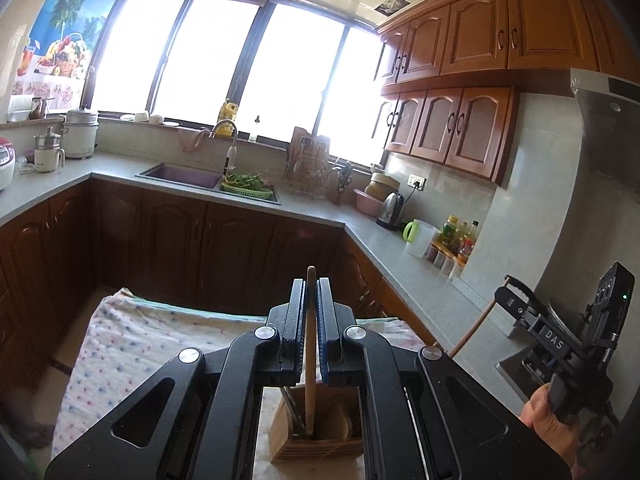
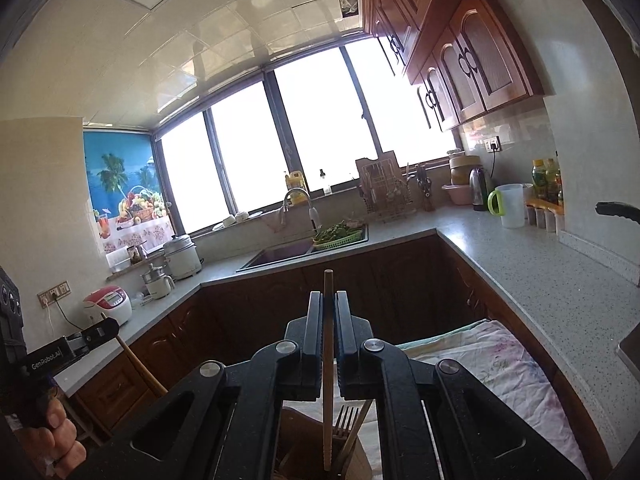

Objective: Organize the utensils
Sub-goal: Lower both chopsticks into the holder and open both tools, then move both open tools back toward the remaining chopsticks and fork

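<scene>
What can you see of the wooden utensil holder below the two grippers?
The wooden utensil holder is a light wood box with a slatted front, open at the top and upright on a spotted cloth. A fork and dark sticks stand inside. The chopstick gripped by the left gripper reaches down into it.

We look forward along each claw, close above the wooden holder (image 1: 316, 428); both views share the sink (image 1: 180, 176) and window (image 2: 312, 128) ahead.

Left tongs (image 1: 311, 292) and right tongs (image 2: 329, 304) both clamped, upright
</scene>
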A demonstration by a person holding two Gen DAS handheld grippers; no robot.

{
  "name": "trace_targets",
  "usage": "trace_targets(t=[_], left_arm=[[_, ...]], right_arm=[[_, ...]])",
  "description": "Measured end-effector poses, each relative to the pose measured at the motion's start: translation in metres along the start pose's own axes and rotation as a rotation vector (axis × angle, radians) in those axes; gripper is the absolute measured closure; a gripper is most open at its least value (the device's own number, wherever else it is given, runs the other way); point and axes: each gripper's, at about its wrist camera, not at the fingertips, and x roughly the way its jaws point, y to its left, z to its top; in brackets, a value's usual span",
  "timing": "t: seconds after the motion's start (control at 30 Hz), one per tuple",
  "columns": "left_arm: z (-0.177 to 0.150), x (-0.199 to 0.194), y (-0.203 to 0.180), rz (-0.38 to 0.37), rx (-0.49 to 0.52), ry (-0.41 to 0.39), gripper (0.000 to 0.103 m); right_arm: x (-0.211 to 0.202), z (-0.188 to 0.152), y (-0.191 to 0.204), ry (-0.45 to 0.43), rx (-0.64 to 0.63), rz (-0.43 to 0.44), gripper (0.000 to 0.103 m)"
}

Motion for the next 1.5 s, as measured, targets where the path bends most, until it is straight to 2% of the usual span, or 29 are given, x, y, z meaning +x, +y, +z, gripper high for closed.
trace_targets(t=[0.2,0.43,0.57,0.87,0.93,1.0,1.07,1.13,1.2,1.27,1.3,1.33,1.5], left_arm=[[-0.040,0.029,0.016,0.041,-0.046,0.065,0.099],[-0.073,0.047,0.018,0.044,-0.053,0.142,0.097],[-0.075,0.050,0.011,0.050,-0.019,0.147,0.097],[-0.072,0.051,0.015,0.052,-0.021,0.163,0.097],[-0.071,0.052,0.015,0.053,-0.023,0.170,0.096],[-0.070,0.052,0.016,0.054,-0.031,0.185,0.088],[-0.069,0.047,0.017,0.061,-0.039,0.177,0.061],[-0.069,0.038,0.019,0.069,-0.049,0.160,0.046],[-0.069,0.029,0.020,0.078,-0.049,0.154,0.037],[-0.072,0.020,0.021,0.104,-0.048,0.153,0.018],[-0.073,0.015,0.022,0.116,-0.049,0.150,0.015],[-0.075,0.010,0.022,0.123,-0.051,0.149,0.013],[-0.092,-0.012,0.026,0.130,-0.059,0.178,0.012]], right_arm=[[0.017,-0.036,-0.003,0.059,0.009,-0.007,0.098],[0.037,-0.065,-0.009,0.176,0.019,0.003,0.098],[0.035,-0.066,-0.008,0.171,0.012,0.002,0.098],[0.039,-0.063,-0.011,0.184,0.027,-0.006,0.098],[0.038,-0.063,-0.013,0.184,0.039,0.003,0.093],[0.035,-0.061,-0.014,0.176,0.047,0.007,0.092],[0.028,-0.058,-0.015,0.155,0.060,0.011,0.079],[0.017,-0.054,-0.017,0.114,0.085,0.025,0.032],[0.004,-0.050,-0.018,0.075,0.094,0.027,0.023],[-0.008,-0.047,-0.019,0.053,0.101,0.025,0.014],[-0.014,-0.047,-0.020,0.044,0.105,0.026,0.005],[-0.019,-0.047,-0.021,0.037,0.106,0.027,0.001],[-0.043,-0.060,-0.023,0.063,0.101,0.029,0.001]])
